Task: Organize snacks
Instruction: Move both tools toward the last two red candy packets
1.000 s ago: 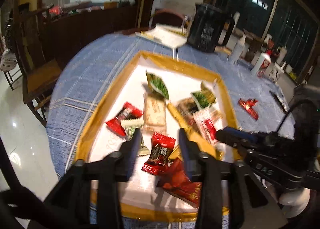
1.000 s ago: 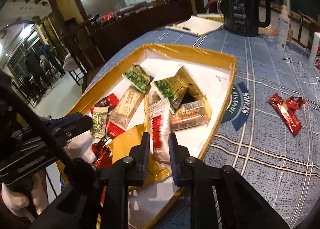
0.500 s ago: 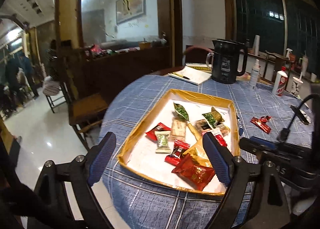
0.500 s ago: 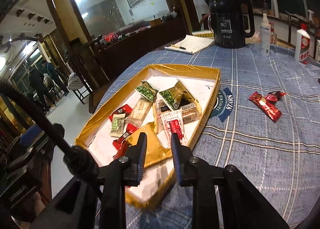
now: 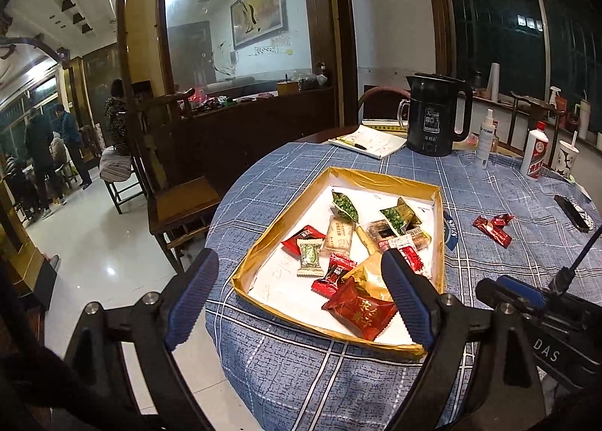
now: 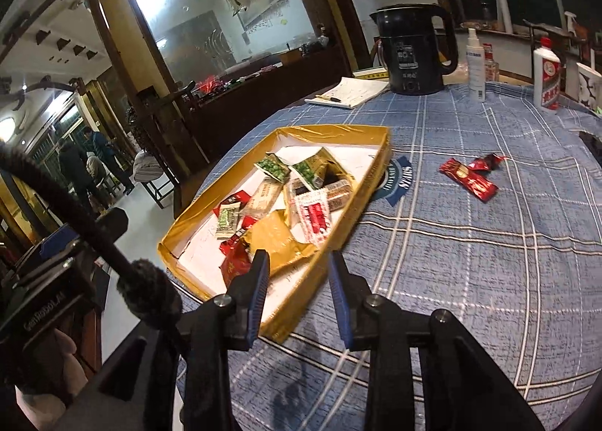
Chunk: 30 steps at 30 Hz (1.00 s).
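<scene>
1. Left gripper: jaws spread wide, nothing between the pads, held above the near edge of the gold-rimmed tray.
2. Right gripper: jaws have just been opening, now slightly apart and empty, over the tray's near right rim.
3. Snacks: green pea packets, red packets and a gold pouch lie inside the tray.
4. Two red wrappers lie on the blue checked tablecloth, well apart from the tray.
5. A black kettle stands at the far side.
</scene>
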{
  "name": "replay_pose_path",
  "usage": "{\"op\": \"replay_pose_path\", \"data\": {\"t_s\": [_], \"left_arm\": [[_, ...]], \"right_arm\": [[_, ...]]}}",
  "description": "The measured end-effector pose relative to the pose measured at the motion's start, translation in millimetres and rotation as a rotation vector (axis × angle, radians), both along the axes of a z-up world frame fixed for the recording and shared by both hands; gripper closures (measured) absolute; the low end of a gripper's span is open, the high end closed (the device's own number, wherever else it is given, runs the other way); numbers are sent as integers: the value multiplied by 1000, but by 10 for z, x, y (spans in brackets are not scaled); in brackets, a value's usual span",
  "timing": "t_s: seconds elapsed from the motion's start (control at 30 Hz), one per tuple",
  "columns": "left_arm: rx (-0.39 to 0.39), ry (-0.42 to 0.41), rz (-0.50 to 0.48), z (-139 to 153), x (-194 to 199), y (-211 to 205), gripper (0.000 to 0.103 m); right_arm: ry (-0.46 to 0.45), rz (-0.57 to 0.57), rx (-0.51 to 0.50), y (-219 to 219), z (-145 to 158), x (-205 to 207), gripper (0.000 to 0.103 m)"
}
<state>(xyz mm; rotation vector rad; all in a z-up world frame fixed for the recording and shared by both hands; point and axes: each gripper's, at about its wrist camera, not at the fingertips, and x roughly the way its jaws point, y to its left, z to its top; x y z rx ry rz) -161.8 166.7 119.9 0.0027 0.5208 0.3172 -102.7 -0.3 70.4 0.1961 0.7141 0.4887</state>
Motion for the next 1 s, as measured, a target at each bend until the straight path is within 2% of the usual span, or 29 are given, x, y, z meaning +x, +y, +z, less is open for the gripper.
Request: {"op": "replay_pose_path", "data": {"t_s": [0.17, 0.23, 0.3, 0.4, 0.47, 0.57, 0.63, 0.8, 0.87, 0.93, 1.0], "left_arm": [[-5, -10, -11, -36, 14, -53, 15], [-33, -11, -33, -84, 39, -59, 20], [-101, 27, -68, -133, 106, -29, 27], [-181, 67, -129, -185, 143, -18, 28], [-280, 67, -206, -205, 127, 8, 26], [-399, 81, -283, -226, 120, -6, 19], [-406, 73, -326, -205, 90, -107, 18], [-308, 37, -313, -133, 7, -312, 18], [-323, 52, -305, -160, 7, -311, 19], [-385, 113, -357, -209, 47, -336, 20], [-388, 127, -373, -224, 46, -405, 20]], "right_arm": [[5, -5, 16, -100, -66, -4, 71], [3, -1, 8, -102, -112, 5, 69], [21, 0, -3, -90, -161, 53, 69], [25, -11, 1, -136, -151, 39, 69], [7, -18, -10, -170, -112, -3, 69], [1, -34, -7, -205, -105, -42, 68], [17, -43, 0, -216, -140, -28, 68], [21, -66, 6, -243, -172, -34, 68], [19, -78, 6, -275, -181, -39, 68], [30, -91, 16, -326, -210, -18, 68], [47, -107, 22, -373, -247, 13, 68]]}}
